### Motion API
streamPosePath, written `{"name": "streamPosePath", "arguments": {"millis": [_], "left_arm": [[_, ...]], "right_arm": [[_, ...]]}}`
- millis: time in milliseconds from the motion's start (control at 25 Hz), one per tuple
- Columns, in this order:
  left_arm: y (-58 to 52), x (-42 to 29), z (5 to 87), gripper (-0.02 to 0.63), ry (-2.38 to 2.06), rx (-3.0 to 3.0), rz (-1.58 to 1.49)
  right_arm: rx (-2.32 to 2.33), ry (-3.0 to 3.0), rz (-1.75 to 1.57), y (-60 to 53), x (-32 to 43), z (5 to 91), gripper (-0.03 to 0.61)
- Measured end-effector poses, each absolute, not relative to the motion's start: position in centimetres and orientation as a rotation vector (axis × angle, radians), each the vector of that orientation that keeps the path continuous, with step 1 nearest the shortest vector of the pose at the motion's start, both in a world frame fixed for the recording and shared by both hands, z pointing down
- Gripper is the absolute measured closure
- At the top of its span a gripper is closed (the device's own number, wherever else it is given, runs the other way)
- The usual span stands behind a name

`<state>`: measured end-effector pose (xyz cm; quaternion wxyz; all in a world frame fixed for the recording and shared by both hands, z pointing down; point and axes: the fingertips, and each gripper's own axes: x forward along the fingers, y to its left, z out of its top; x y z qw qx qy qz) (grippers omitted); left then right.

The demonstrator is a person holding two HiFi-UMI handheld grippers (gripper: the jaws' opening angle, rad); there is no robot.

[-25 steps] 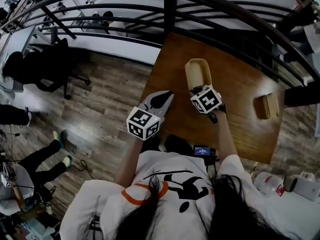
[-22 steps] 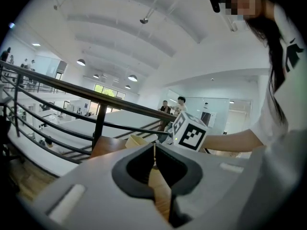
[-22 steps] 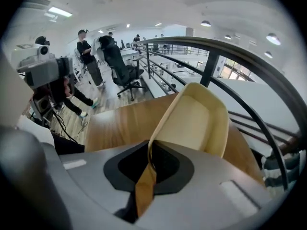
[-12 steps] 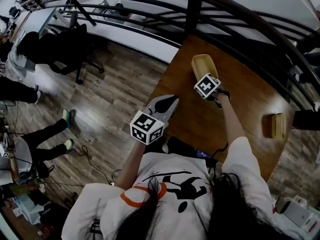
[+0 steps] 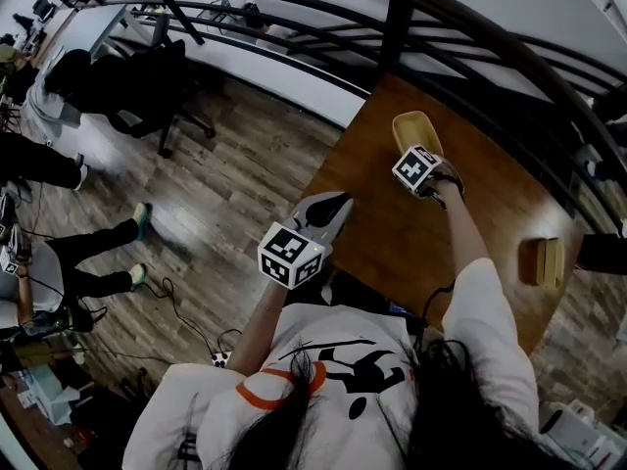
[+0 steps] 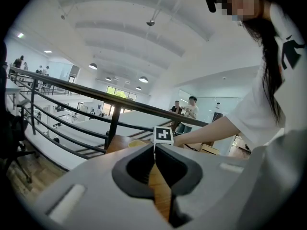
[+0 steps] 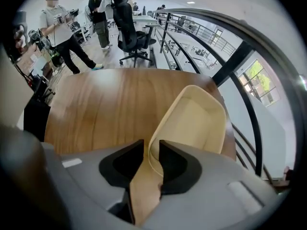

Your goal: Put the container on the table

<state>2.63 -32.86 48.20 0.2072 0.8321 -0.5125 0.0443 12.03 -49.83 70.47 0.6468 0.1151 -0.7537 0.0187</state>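
A beige open container [image 7: 196, 121] has its near rim pinched between the jaws of my right gripper [image 7: 151, 150]. It tilts out over the far corner of the brown wooden table [image 7: 100, 104]; I cannot tell whether its base touches the wood. In the head view the container [image 5: 415, 130] lies just beyond the right gripper's marker cube [image 5: 417, 168]. My left gripper [image 5: 328, 207] hangs at the table's near left edge, shut with nothing in it. From the left gripper view the container [image 6: 136, 143] and the marker cube [image 6: 163, 135] show past the closed tips [image 6: 154, 150].
A small wooden box [image 5: 544, 260] sits at the table's right side. A black railing [image 5: 392, 27] runs right behind the table's far edge. Wooden floor lies to the left, with an office chair [image 7: 127, 23] and standing people [image 7: 60, 28] farther off.
My right gripper has carried the container farther out, toward the table's far corner by the railing. The left gripper has stayed by the near edge, still shut.
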Motion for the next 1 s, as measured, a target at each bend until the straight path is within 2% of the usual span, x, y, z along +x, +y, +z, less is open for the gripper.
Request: {"name": "streamPosePath", "arguments": {"millis": [80, 280, 720, 1000], "left_arm": [[-32.7, 2.2, 48.3, 0.614, -1.437, 2.311, 0.124], [-32.5, 1.2, 48.4, 0.614, -1.445, 2.3, 0.115], [-31.8, -1.2, 48.7, 0.614, -1.395, 2.341, 0.097], [-29.9, 0.5, 47.3, 0.614, -1.329, 2.405, 0.099]], "right_arm": [[0.262, -1.729, 0.047, -49.8, 11.8, 70.2, 0.433], [0.306, -1.803, 0.09, -49.7, 10.7, 68.2, 0.431], [0.499, -2.01, 0.211, -46.6, 8.9, 62.2, 0.46], [0.656, -2.193, 0.338, -41.1, 10.0, 57.0, 0.472]]}}
